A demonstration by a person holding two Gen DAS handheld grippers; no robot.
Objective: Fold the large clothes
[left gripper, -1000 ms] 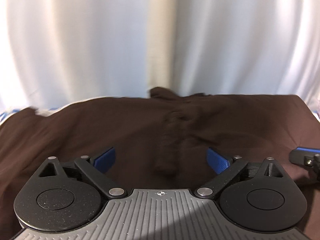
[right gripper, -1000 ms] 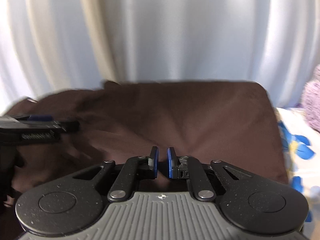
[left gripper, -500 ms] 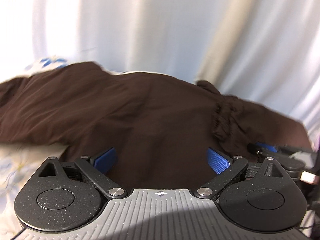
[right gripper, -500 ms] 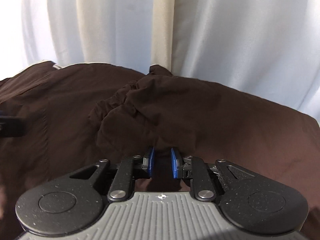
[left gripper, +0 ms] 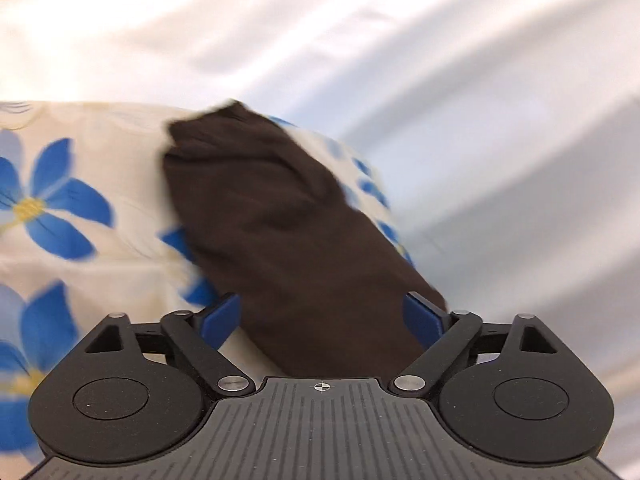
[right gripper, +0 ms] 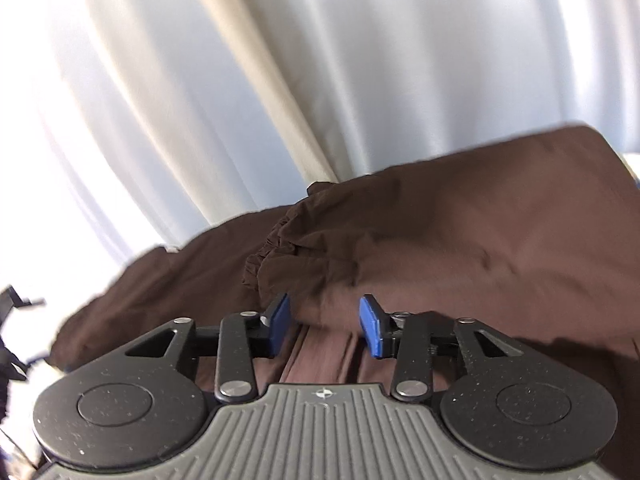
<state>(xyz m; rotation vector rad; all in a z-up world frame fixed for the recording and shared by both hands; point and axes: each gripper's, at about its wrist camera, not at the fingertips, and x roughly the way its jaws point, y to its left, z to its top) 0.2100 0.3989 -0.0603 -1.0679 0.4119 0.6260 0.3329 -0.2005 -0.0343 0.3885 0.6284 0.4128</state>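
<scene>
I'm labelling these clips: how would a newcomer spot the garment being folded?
Find the cream bedsheet printed with blue flowers, in front of the pale curtains. The dark brown garment lies across it, the only plain dark cloth there, with a gathered, puckered seam.

Garment (right gripper: 460, 240): dark brown woven cloth, matt, soft, w/ a gathered, puckered seam near its middle. Sheet (left gripper: 80, 208) under it: cream cloth, matt, blue flower print, smooth. Curtain (right gripper: 280, 80) behind: white fabric, faint sheen in the folds. Left gripper (left gripper: 322, 322) & right gripper (right gripper: 323, 326): speckled matt black plastic arms, shiny metal rivets, ribbed grey plastic body, blue pads (right gripper: 370, 326) smooth, rubbery-looking.
</scene>
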